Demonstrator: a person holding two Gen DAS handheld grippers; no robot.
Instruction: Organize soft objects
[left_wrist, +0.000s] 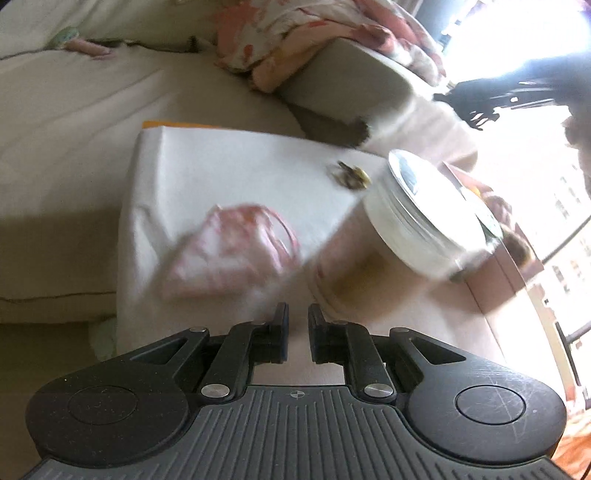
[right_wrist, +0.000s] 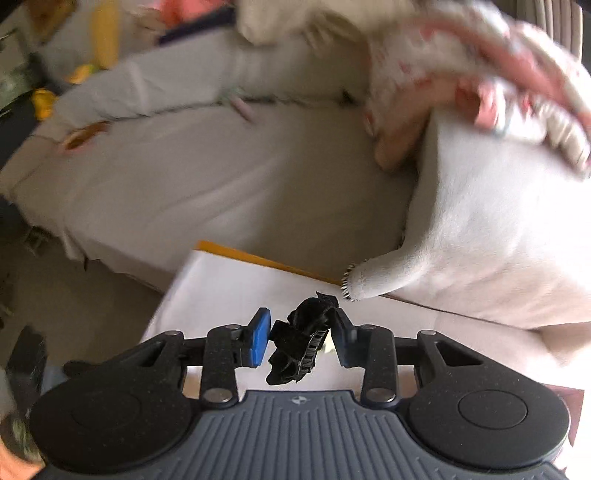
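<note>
Black scrunchie (right_wrist: 301, 341) sits lower centre in the right wrist view, between our right tongs (right_wrist: 300, 341), whose pads appear to pinch it. Left tongs (left_wrist: 297, 334) are nearly shut and empty, below a pink-patterned cloth (left_wrist: 231, 253) on the white-covered desk (left_wrist: 229, 166).

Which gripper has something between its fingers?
The right gripper: a crumpled black fabric piece sits between its blue-padded fingers. The left gripper is shut with nothing in it.
</note>
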